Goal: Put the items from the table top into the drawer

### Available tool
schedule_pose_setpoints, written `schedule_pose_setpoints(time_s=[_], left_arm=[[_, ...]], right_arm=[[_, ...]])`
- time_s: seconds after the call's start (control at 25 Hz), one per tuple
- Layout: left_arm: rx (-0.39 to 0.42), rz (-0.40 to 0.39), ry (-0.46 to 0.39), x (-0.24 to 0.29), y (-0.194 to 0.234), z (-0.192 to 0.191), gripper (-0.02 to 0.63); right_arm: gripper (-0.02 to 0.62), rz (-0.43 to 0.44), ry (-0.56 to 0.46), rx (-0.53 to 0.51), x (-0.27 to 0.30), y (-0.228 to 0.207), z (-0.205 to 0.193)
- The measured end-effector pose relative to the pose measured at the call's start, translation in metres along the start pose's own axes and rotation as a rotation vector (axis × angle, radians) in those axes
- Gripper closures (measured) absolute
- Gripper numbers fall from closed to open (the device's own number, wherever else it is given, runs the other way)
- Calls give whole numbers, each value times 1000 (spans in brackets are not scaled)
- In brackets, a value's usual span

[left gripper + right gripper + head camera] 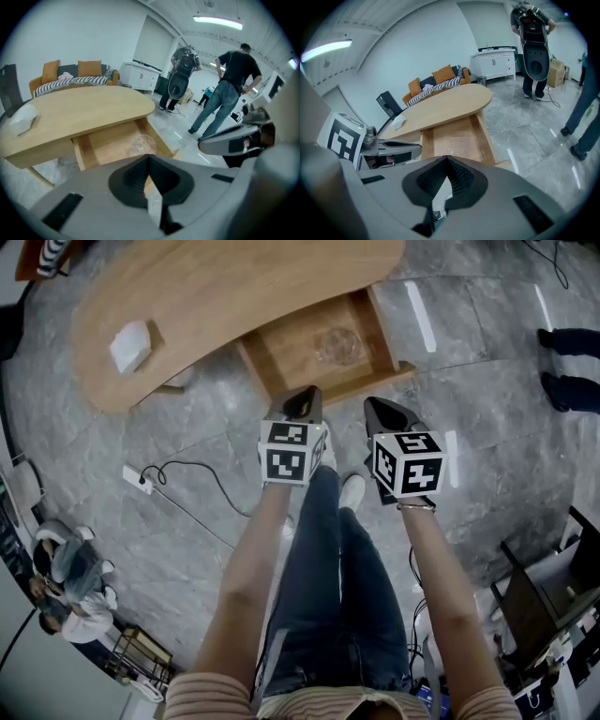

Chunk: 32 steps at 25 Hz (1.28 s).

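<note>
Grey jaws of left gripper [149,157] and right gripper [447,159] meet tip to tip, seemingly holding nothing.

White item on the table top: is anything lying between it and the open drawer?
Nothing: between the white item and the drawer the table top is bare wood, as the head view shows.

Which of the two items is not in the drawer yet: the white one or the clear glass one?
The white item, lying alone on the wooden table top. The clear glass item already sits inside the open drawer.
</note>
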<state>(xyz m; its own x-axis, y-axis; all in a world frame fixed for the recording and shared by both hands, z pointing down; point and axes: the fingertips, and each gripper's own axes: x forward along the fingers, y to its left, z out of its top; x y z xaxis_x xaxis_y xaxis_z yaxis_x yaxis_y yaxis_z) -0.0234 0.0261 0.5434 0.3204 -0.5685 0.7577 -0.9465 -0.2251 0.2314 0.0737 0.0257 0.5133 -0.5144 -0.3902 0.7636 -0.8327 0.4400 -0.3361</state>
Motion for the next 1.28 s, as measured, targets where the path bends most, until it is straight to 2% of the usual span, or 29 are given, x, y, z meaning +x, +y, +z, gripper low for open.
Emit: schedule_pose_setpoints(time_s=[0.2,0.48,0.88,1.28], left_arm=[[10,3,-68,-43,-27,24,592],[48,11,-156,-97,-56,57,592],[32,11,-258,-161,-89,88,592],[108,12,-376,-225,-114,125,592]], right_arm=[[586,23,-64,2,-36,14,12],[588,96,-215,38,-98,37,51],[586,79,-333,-41,-168,47,76],[587,80,-452,-103,-231,73,102]])
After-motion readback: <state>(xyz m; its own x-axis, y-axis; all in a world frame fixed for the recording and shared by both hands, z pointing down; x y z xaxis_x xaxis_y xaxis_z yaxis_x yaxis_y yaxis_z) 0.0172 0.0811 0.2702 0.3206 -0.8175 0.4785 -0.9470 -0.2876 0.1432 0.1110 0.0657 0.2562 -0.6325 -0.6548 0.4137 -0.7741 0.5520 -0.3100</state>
